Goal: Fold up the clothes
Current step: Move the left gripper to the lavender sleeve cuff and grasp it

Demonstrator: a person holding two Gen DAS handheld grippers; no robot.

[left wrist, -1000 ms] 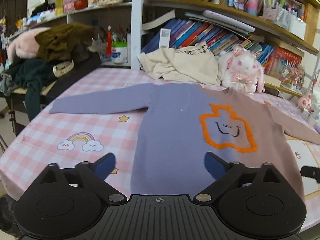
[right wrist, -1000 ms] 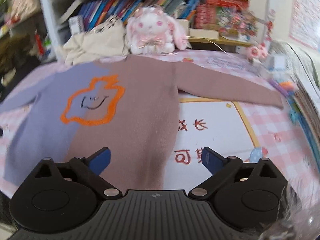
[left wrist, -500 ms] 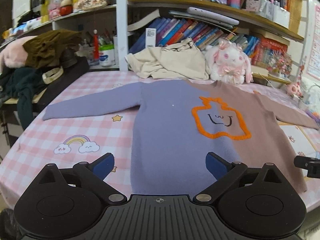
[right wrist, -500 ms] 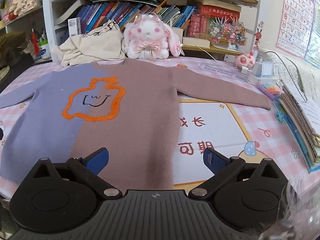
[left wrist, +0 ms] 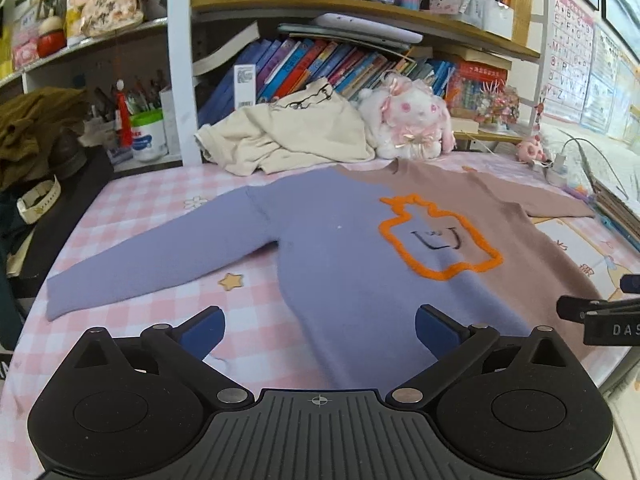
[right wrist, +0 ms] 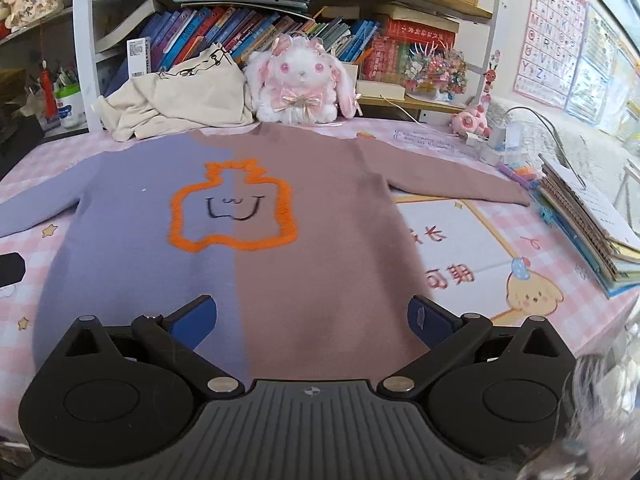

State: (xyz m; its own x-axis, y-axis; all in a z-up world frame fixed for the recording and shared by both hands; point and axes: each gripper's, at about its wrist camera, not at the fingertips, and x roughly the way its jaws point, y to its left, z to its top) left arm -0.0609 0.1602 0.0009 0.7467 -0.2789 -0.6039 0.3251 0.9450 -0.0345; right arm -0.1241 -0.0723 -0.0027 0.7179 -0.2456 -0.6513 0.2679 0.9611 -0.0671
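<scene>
Both the left gripper (left wrist: 319, 330) and right gripper (right wrist: 312, 320) hang wide, empty, over the flat sweater's (right wrist: 256, 240) hem.

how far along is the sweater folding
Done: the sweater lies flat on the table, both sleeves spread out. In hand: nothing; the left tongs and right tongs hover open near the hem. Left: every fold; the cream garment is still crumpled behind.

The left gripper (left wrist: 319, 330) has swung toward the purple left sleeve (left wrist: 160, 258), which now lies fuller in its view. The right gripper (right wrist: 312, 322) has steadied and squared over the sweater (right wrist: 256, 240) hem. The right gripper's tip (left wrist: 600, 314) now protrudes further into the left view.
</scene>
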